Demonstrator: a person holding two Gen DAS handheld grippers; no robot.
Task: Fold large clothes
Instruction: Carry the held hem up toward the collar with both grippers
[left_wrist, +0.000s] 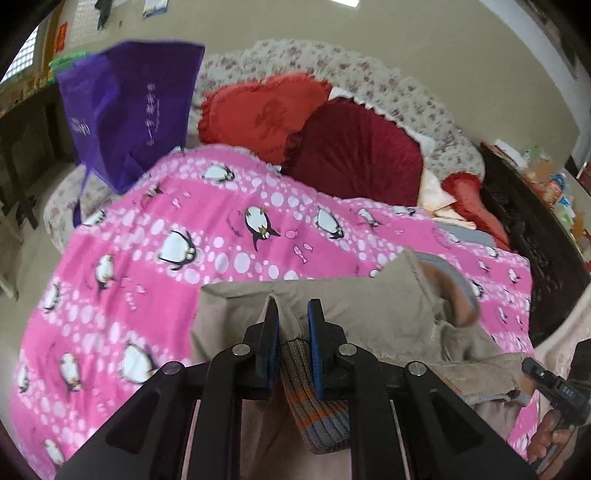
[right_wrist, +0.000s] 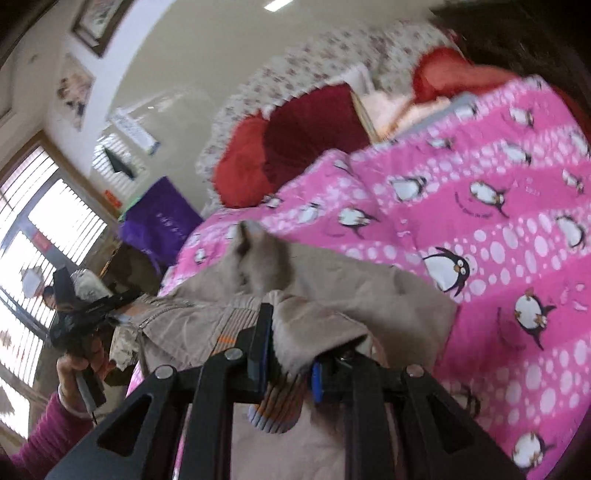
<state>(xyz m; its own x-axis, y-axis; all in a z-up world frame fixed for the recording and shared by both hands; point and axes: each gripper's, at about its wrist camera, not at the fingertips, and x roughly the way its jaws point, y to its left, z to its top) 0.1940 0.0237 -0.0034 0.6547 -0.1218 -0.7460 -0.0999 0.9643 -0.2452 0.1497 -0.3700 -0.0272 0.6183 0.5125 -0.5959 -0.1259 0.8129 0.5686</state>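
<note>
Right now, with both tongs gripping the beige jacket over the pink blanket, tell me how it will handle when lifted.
The beige jacket will probably flop: it creases and bunches wherever it is pinched. It looks thick, with ribbed knit cuffs, so likely fairly heavy for cloth. The left tongs and right tongs hold bunched fabric, so slipping seems unlikely.

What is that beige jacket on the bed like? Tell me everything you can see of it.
The beige zip-up fabric jacket lies crumpled over the pink penguin-print blanket. It looks like soft cotton, with a metal zipper, a grey-lined collar or hood opening, and grey ribbed knit cuffs striped orange. The left hand-held gripper is shut on one cuff and its fabric; the right hand-held gripper is shut on the other.
</note>
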